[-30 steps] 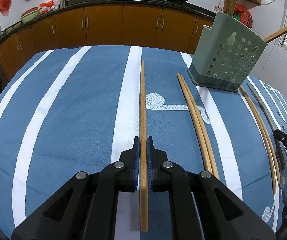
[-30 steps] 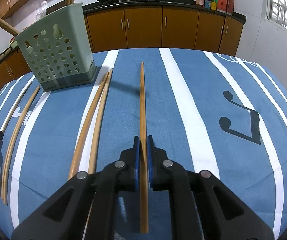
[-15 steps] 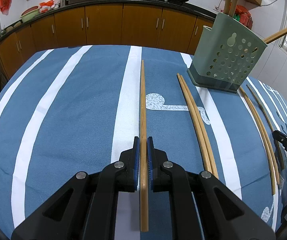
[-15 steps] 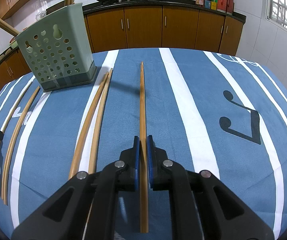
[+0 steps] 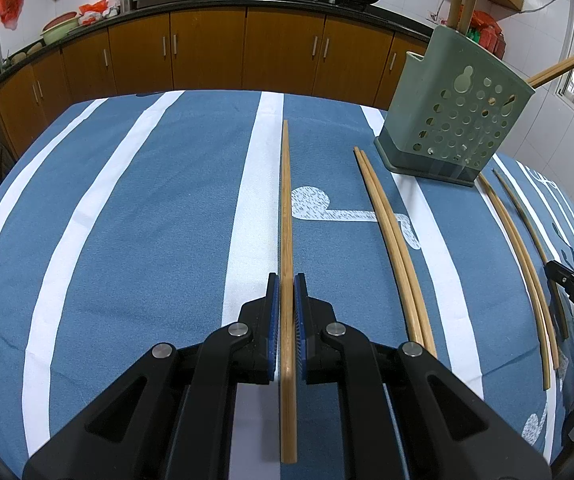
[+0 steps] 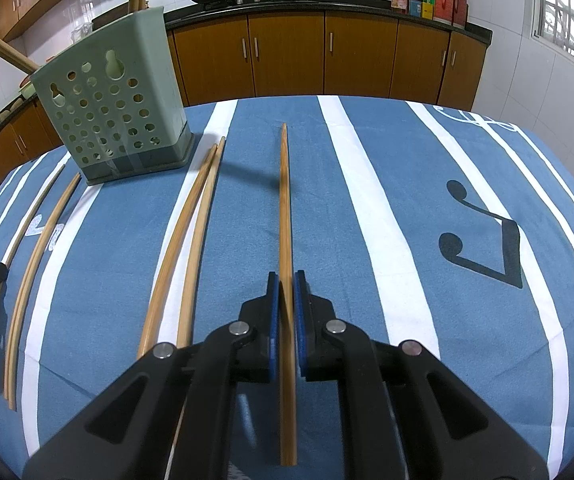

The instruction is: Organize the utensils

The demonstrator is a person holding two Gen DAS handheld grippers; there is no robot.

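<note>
Almost nothing has moved over the last second. In the left wrist view, the black tip of the right gripper (image 5: 557, 270) at the right edge has crept slightly inward, toward the curved pair of chopsticks (image 5: 525, 264) lying on the tabletop (image 5: 147, 220). That small shift came in the first half-second.

- Green perforated utensil holder (image 6: 115, 108) is standing upright, chopsticks sticking out.
- Paired bamboo chopsticks (image 6: 189, 236) are lying just beside the holder's base.
</note>
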